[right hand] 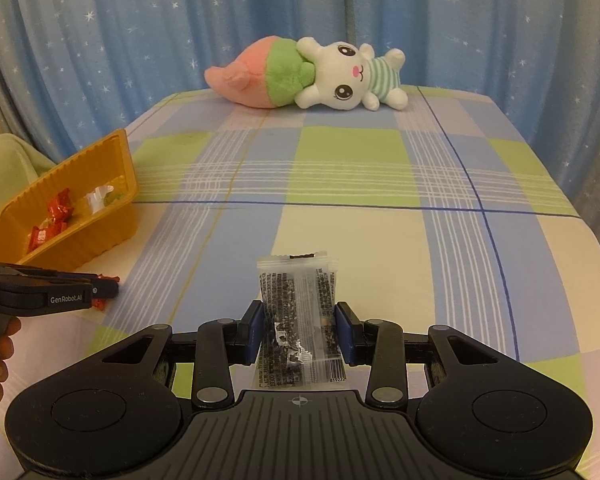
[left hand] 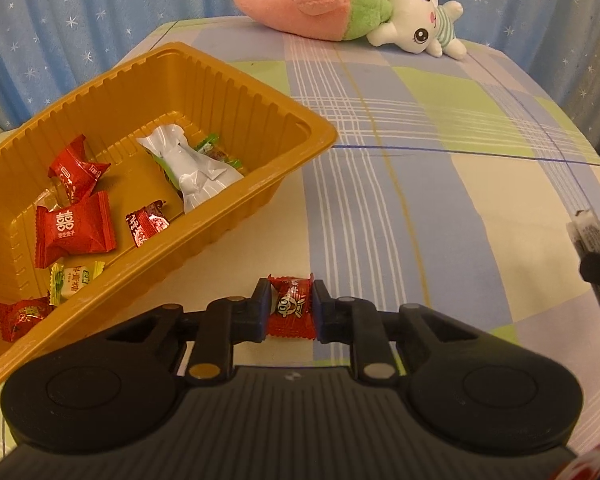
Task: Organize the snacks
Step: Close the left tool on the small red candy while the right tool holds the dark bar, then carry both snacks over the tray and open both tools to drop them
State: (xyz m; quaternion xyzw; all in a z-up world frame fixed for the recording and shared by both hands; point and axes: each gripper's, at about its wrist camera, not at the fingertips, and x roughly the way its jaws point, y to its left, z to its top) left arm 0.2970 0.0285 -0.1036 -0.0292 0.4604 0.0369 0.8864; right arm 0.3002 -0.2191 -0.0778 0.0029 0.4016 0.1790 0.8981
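The left gripper point(left hand: 291, 307) has its fingers closed on a small red foil-wrapped candy point(left hand: 291, 312), low over the checked pastel cloth of the counter point(left hand: 440, 184), just beside the near wall of the ribbed orange plastic tray point(left hand: 236, 196). The right gripper point(right hand: 299, 330) pinches a clear rectangular packet of dark seeds point(right hand: 296, 308) across its width, well right of the tray.

The likely trouble is the tray's near rim — a low sweep with the candy would probably catch the wall and shove or tip the light tray, which already holds red candies and a white pouch point(left hand: 196, 176). The slick foil could also slip from its narrow pinch. The seed packet is floppy and may twist in its grip.

Open cloth lies ahead and to the right; the pink-and-green plush bunny point(right hand: 312, 76) rests near the far edge — well clear.
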